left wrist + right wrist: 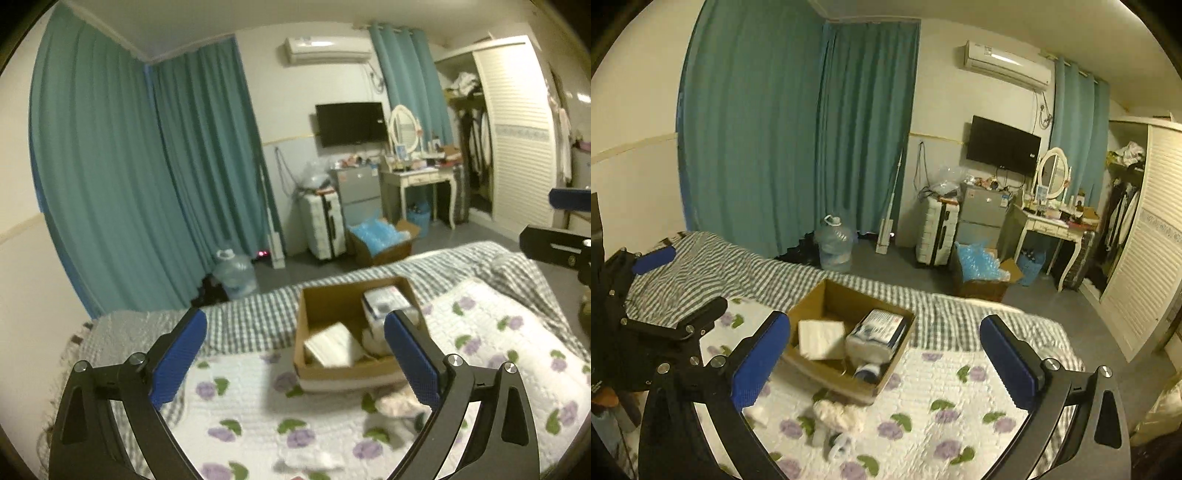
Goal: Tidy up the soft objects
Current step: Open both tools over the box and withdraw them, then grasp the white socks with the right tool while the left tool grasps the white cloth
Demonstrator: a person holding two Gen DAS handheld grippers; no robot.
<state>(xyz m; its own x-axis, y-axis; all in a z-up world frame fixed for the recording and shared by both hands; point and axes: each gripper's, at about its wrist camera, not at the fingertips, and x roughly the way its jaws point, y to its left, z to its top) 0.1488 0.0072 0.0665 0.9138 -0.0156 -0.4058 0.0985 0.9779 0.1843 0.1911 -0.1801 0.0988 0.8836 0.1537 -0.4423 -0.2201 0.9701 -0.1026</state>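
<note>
On the bed w/ the white quilt printed in purple flowers (960, 413), I see an open brown cardboard box (827, 295) holding a white folded cloth (820, 339) and a white-blue wrapped pack (877, 332). A pale fluffy soft item (839, 412) lies on the quilt just in front of the box, loose. My left hand-held gripper (295, 354) is spread wide, empty, box between its blue pads. My right hand-held gripper (882, 354) is likewise released, nothing in it, above the quilt.
</note>
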